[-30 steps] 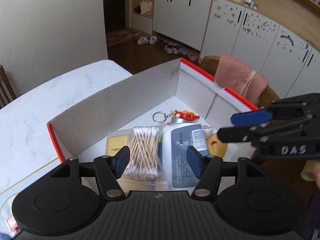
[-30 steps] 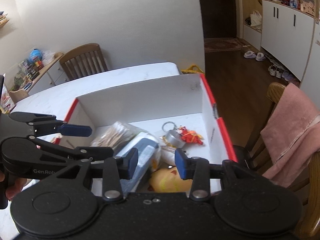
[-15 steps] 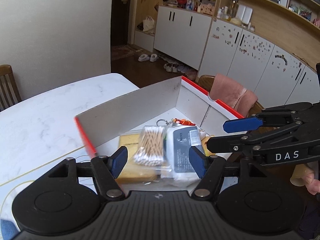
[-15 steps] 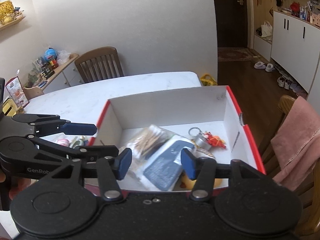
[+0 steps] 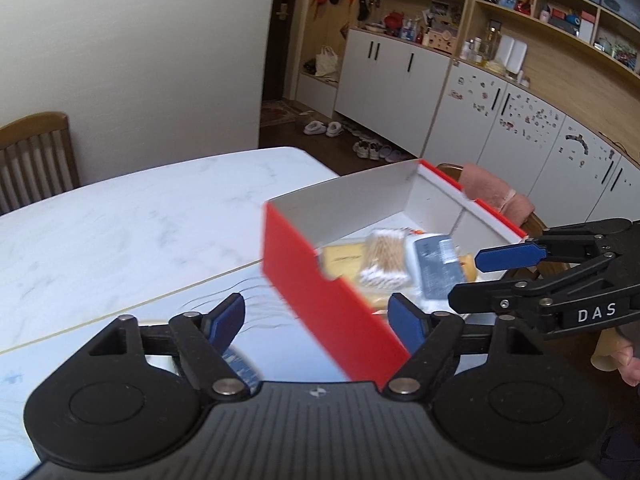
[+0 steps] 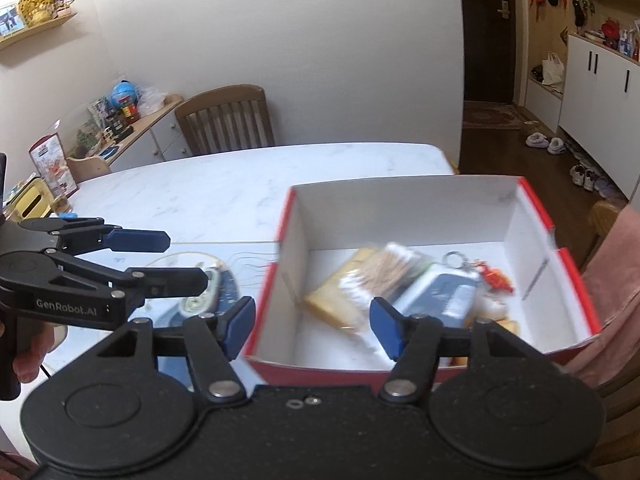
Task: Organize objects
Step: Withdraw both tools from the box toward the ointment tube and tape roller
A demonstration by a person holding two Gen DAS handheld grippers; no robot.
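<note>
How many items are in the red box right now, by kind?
Cotton swab pack: 1
Blue-grey packet: 1
Yellow flat pack: 1
Keyring with orange charm: 1
Yellow toy, partly hidden: 1
Total: 5 in the red box

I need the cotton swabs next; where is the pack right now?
The cotton swab pack lies inside the red box, mid-floor in the right wrist view, between the yellow pad on its left and the blue-grey packet on its right.
</note>
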